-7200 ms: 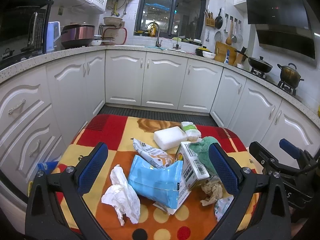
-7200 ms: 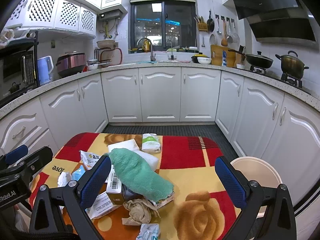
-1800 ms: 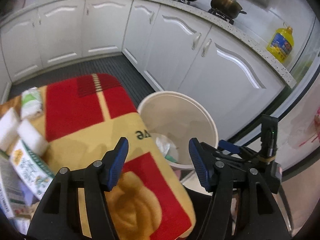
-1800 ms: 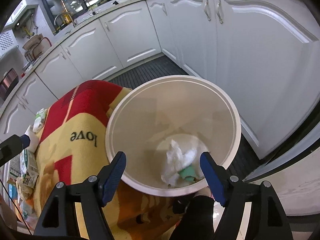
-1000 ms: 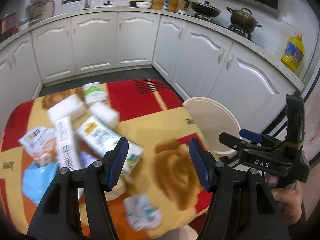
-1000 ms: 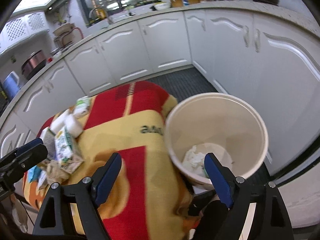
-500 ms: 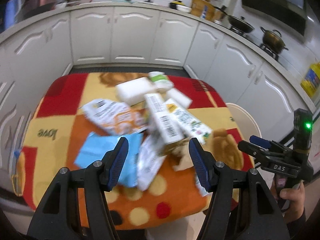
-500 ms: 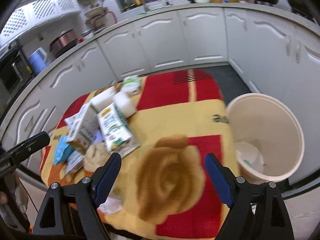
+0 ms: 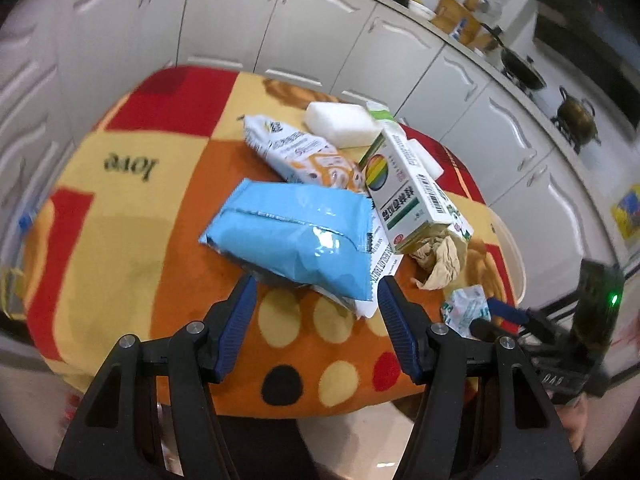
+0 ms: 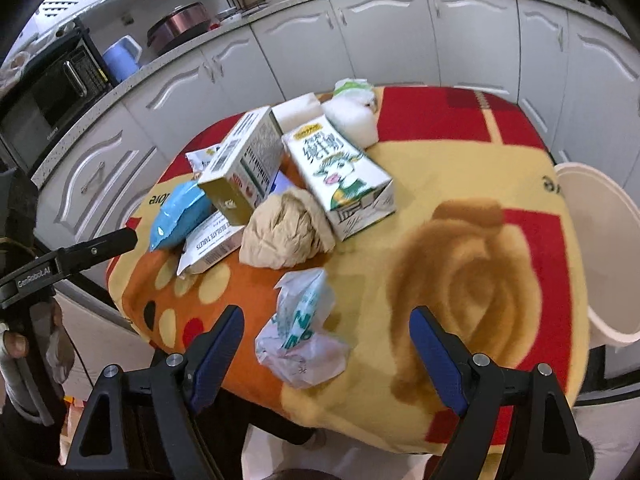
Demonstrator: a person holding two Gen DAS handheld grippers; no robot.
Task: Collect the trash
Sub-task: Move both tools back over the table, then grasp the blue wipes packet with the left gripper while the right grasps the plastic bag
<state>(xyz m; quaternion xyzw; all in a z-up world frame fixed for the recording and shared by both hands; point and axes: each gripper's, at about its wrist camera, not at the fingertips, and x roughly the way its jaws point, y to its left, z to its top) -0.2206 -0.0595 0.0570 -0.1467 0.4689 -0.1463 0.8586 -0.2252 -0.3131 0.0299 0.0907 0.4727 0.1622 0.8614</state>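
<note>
Both grippers empty, jaws apart, nothing between the pads.

Right gripper (image 10: 326, 338): the crumpled plastic wrapper (image 10: 302, 336) sits just ahead of the jaws, near the table's front edge. Risk: it's light and springy, so a sloppy close could nudge it off the edge or pinch only a loose flap that then slips out on the way to the bin (image 10: 600, 256), which stands beside the table on the right.

Left gripper (image 9: 314, 322): the blue pack (image 9: 296, 236) is right at the fingertips, lying on a flat white sachet (image 9: 380, 272). Risk: glossy film slides, the pack looks wider than the gap if taken crosswise, and the sachet may get dragged along.

Further back: brown paper ball (image 10: 286, 232) touches the milk carton (image 10: 340, 172) and the box (image 10: 244, 164), which leans on the heap. Pulling anything from underneath could topple it.

The blanket (image 10: 460, 280) is soft; low fingertips could snag it and shift everything.
</note>
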